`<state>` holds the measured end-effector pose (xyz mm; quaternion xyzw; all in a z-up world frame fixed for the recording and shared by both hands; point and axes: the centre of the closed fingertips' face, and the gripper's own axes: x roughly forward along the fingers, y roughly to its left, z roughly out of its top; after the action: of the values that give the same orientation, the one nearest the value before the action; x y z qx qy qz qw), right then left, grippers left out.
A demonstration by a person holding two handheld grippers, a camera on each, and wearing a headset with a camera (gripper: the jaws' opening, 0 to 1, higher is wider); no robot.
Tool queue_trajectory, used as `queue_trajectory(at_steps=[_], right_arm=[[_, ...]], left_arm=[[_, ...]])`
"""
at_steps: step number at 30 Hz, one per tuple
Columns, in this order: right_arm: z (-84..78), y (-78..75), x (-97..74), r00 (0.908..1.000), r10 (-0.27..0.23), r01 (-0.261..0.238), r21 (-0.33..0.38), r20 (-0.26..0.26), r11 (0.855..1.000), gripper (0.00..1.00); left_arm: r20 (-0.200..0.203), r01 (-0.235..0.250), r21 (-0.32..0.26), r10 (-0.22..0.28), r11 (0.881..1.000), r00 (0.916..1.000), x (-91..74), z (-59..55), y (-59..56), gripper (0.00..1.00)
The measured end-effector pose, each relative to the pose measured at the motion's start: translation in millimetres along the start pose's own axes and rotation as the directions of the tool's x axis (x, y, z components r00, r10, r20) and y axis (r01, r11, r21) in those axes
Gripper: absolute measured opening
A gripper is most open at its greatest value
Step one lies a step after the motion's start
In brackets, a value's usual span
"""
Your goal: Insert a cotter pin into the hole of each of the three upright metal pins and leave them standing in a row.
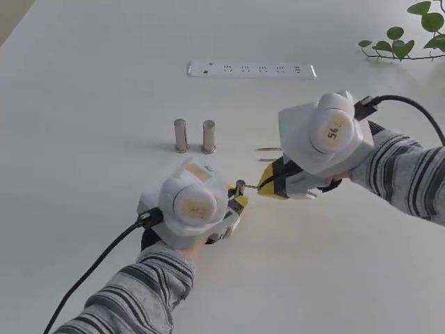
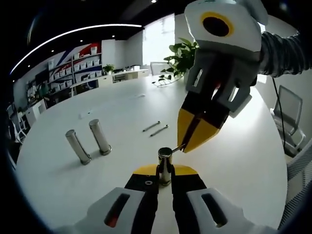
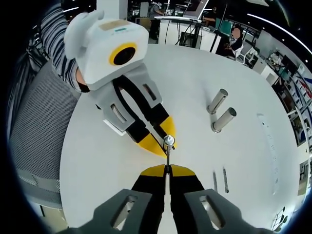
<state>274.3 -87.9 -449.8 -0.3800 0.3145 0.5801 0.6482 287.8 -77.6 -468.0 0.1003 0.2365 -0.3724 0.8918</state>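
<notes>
White table (image 1: 83, 83); cotter pin (image 3: 167, 155) meets the head of a metal pin (image 2: 165, 163).
Left gripper (image 2: 165, 171) fingers pinch the metal pin upright; right gripper (image 3: 167, 169) fingers pinch the cotter pin, its tip just past them at the pin's head; two other pins (image 1: 181, 135) stand beyond the left fingertips.

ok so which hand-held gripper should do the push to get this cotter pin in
Right, most likely. The right hand-held gripper is shut on the cotter pin, its tip already at the head of the metal pin. The left hand-held gripper is shut on that pin, so it is better placed to brace.
</notes>
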Motion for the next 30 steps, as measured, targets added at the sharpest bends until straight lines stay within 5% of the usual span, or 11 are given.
queue_trajectory(at_steps=[10,17,30], right_arm=[[0.4,-3.9,0.1,1.0000,-0.007,0.007,-0.014,-0.006,1.000,0.00],[9.8,-6.0,3.3,0.9991,0.013,-0.013,0.005,0.040,1.000,0.00],[13.1,-4.9,3.0,0.9993,0.005,-0.006,0.032,0.038,0.999,0.00]], left_arm=[[0.000,0.001,-0.011,-0.001,1.000,1.0000,0.1,-0.4,0.6,0.05],[0.001,0.005,-0.002,-0.005,1.000,1.0000,0.6,-0.1,-1.7,0.05],[-0.008,-0.045,-0.056,0.045,0.997,0.9990,2.6,-4.0,-0.1,0.06]])
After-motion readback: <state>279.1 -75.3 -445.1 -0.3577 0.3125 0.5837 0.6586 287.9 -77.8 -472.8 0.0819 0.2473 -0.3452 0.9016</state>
